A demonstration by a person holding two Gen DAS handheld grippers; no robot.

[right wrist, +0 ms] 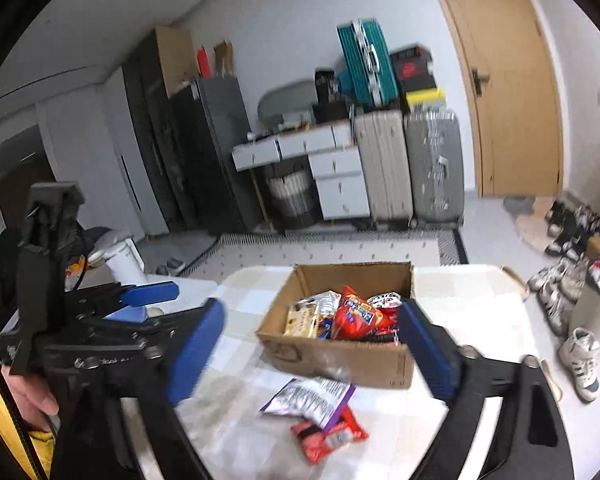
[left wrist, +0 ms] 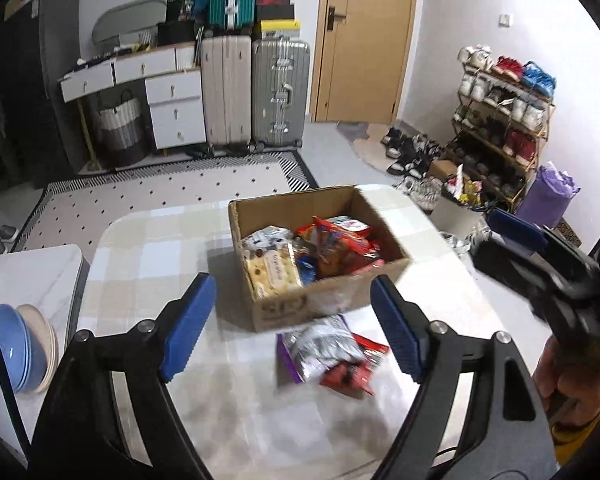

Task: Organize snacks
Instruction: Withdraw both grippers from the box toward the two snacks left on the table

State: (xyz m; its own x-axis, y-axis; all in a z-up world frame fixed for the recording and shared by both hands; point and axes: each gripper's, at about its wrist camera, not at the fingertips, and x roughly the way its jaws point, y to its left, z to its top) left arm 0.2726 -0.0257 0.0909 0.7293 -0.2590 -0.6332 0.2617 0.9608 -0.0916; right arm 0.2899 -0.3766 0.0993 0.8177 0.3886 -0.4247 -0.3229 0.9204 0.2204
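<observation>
An open cardboard box (left wrist: 300,304) (right wrist: 340,356) stands on the checked table (left wrist: 160,248) and holds several snack packets (left wrist: 332,248) (right wrist: 352,316). Just in front of it, a silver and purple packet (left wrist: 320,346) (right wrist: 308,396) lies partly over a red packet (left wrist: 352,372) (right wrist: 328,436). My left gripper (left wrist: 292,282) hovers above and short of these two packets, its blue pads wide apart with nothing between them. My right gripper (right wrist: 312,308) is open and empty too, and points at the box from the right. Each gripper shows at the edge of the other's view: the right gripper (left wrist: 512,236) and the left gripper (right wrist: 156,300).
A low white side table (left wrist: 40,272) to the left carries stacked bowls (left wrist: 16,348). Beyond the table are a patterned rug, suitcases (left wrist: 252,92), white drawers and a wooden door. A shoe rack (left wrist: 504,120), loose shoes and a full bin (left wrist: 460,208) stand at the right.
</observation>
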